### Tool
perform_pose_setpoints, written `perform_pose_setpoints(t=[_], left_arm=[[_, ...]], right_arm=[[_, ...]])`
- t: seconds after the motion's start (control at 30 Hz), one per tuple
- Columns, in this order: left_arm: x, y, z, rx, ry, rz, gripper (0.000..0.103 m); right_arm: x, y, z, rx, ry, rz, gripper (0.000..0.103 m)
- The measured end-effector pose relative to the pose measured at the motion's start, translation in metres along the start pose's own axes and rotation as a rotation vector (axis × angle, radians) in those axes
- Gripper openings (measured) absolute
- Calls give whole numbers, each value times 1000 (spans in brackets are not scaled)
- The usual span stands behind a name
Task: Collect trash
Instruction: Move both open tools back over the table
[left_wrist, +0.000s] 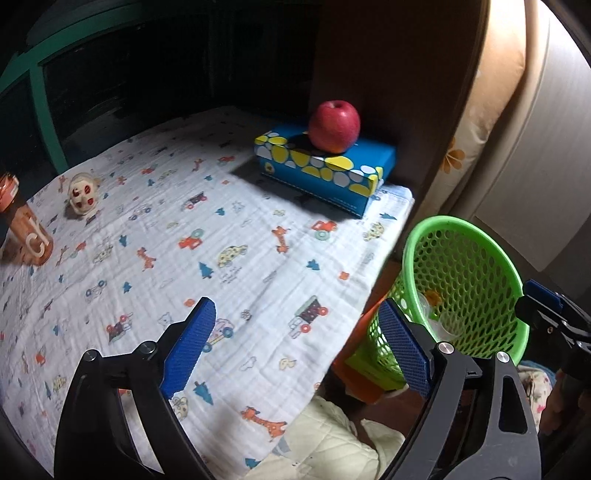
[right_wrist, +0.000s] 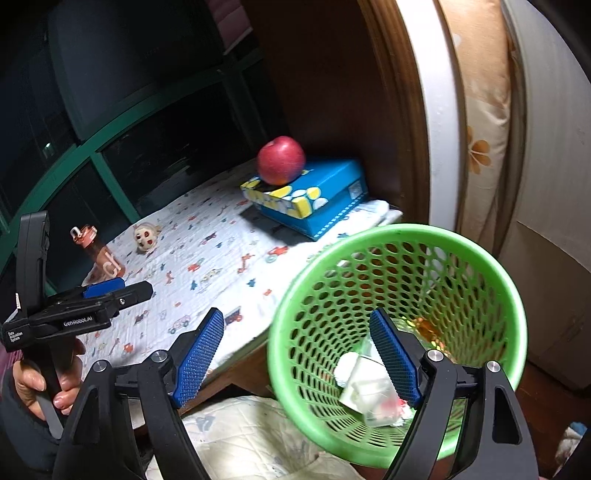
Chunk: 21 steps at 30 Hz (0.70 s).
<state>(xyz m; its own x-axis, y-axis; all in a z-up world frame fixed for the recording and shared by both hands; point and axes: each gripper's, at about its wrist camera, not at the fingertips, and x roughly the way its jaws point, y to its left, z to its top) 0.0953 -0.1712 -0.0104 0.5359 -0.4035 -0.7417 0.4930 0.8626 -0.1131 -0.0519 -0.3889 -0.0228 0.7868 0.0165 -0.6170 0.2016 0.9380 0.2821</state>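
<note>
A green mesh basket (left_wrist: 443, 221) (right_wrist: 369, 236) stands beside the table's right edge and holds white crumpled wrappers (right_wrist: 369, 387) and an orange scrap. My right gripper (right_wrist: 295, 317) is open just above it. One finger overlaps the basket's inside and the other stays clear of its left wall, so neither pad presses on anything. Over the table's near edge my left gripper (left_wrist: 297, 310) is wide open with only the cloth below it. A person's hand holds it at the left of the right wrist view.
A cloth printed with cars and giraffes (left_wrist: 221, 240) covers the table. At the back right a red apple (left_wrist: 334, 125) rests on a blue tissue box (left_wrist: 321, 166). A small skull-like toy (left_wrist: 83, 194) and an orange bottle (left_wrist: 29, 229) stand at the left. A wooden panel rises behind the box.
</note>
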Motion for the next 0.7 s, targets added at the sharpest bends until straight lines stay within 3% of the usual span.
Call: perform_pose_setpoints(t=[0.3, 0.7], left_arm=[[-27, 50, -8, -88, -53, 126, 92], [-61, 93, -26, -188, -113, 223, 93]], right_arm=[[17, 50, 7, -82, 11, 65, 84], [30, 99, 10, -157, 6, 113, 90]])
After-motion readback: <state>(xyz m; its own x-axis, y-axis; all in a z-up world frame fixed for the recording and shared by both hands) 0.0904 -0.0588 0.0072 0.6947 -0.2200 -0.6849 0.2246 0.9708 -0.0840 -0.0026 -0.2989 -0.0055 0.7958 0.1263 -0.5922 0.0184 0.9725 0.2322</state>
